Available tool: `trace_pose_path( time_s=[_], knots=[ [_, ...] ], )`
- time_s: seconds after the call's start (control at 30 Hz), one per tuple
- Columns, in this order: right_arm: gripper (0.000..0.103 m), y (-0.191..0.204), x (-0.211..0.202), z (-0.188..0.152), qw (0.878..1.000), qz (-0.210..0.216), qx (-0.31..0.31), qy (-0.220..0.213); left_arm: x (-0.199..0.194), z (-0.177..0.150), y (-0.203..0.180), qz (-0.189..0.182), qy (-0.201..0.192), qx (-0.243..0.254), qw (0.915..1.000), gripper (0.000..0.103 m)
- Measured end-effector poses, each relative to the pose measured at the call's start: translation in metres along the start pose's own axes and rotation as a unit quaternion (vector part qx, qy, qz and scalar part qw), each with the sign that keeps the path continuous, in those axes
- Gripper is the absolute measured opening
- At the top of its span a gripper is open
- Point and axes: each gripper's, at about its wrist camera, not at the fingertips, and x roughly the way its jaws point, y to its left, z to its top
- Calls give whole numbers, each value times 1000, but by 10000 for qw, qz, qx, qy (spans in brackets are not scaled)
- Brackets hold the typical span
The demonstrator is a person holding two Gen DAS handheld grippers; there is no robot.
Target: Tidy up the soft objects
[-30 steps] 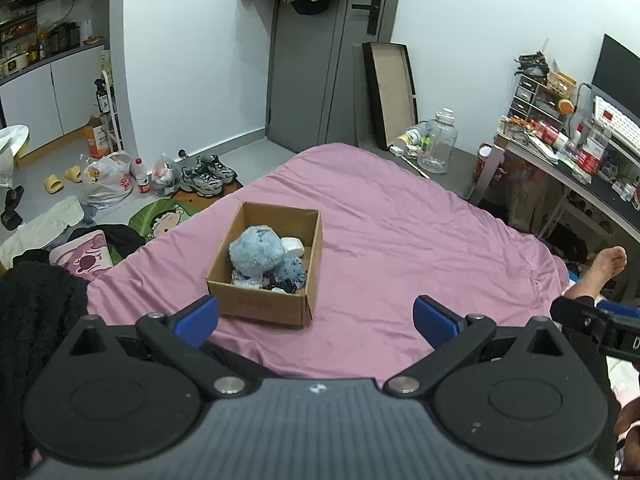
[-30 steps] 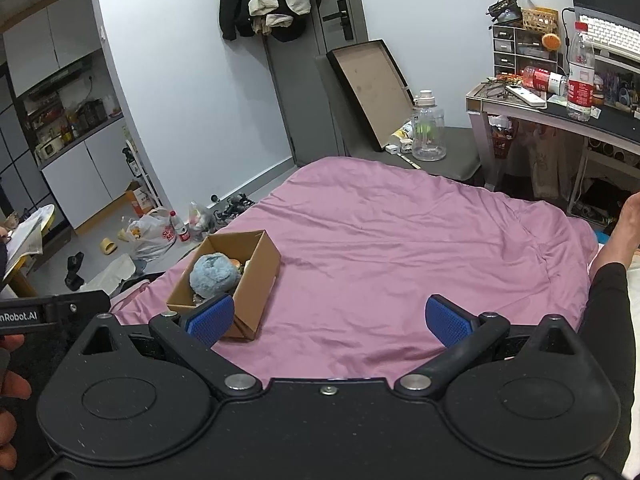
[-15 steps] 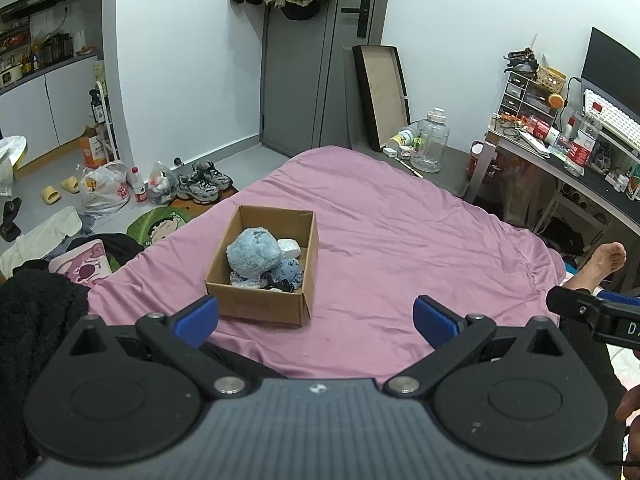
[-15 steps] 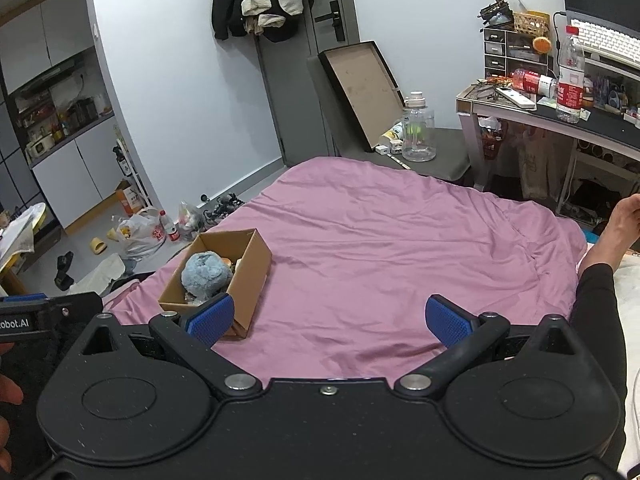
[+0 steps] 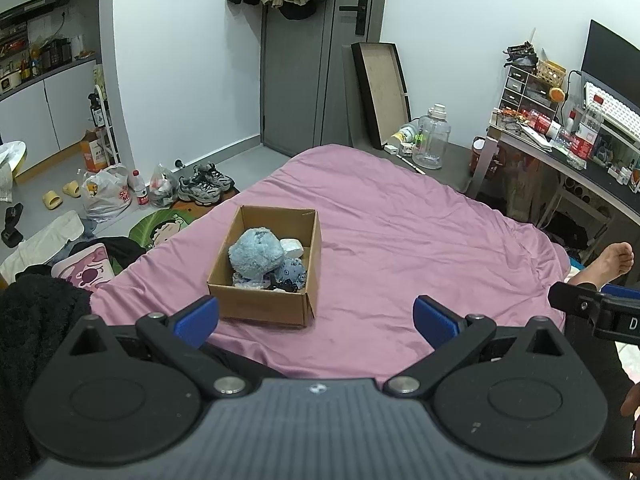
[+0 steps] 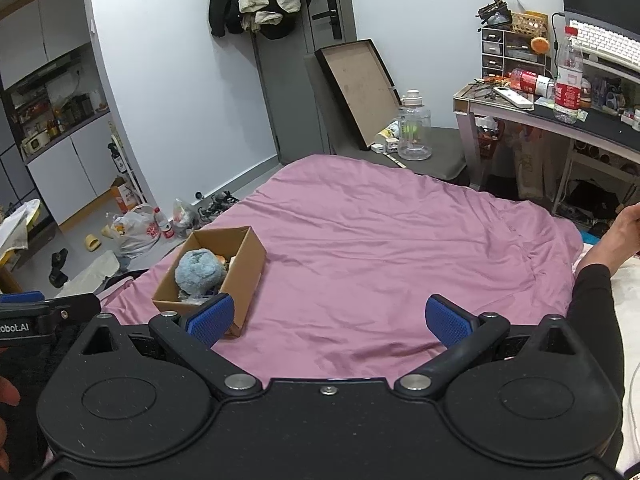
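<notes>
I stand at a bed with a wrinkled pink sheet [image 5: 400, 240] in a small, crowded room. On the sheet sits an open brown cardboard box [image 5: 266, 304], and inside lie a fluffy light-blue plush ball [image 5: 256, 254], a small white soft thing [image 5: 292, 246] and a blue patterned soft piece [image 5: 294, 272]. My left gripper [image 5: 316, 316] and right gripper [image 6: 328, 318] hang near the bed edge, both with jaws wide apart and nothing between them. I judge the sorting is almost finished, as no soft object is left on the sheet. Next I would look for more items. The black fuzzy cloth [image 5: 36, 320] at my left could obstruct.
</notes>
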Motion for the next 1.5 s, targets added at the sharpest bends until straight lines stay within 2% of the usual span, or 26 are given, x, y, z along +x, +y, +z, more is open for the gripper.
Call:
trace_pose_path(
  time_s=[1.33,1.5],
  knots=[
    [103,2,5,-1,9999,-48,-54,95,-2,7,8,19,0,81,10000,103],
    [103,1,7,-1,9998,-179,-28,78,-1,5,10,9,13,77,10000,102]
  ],
)
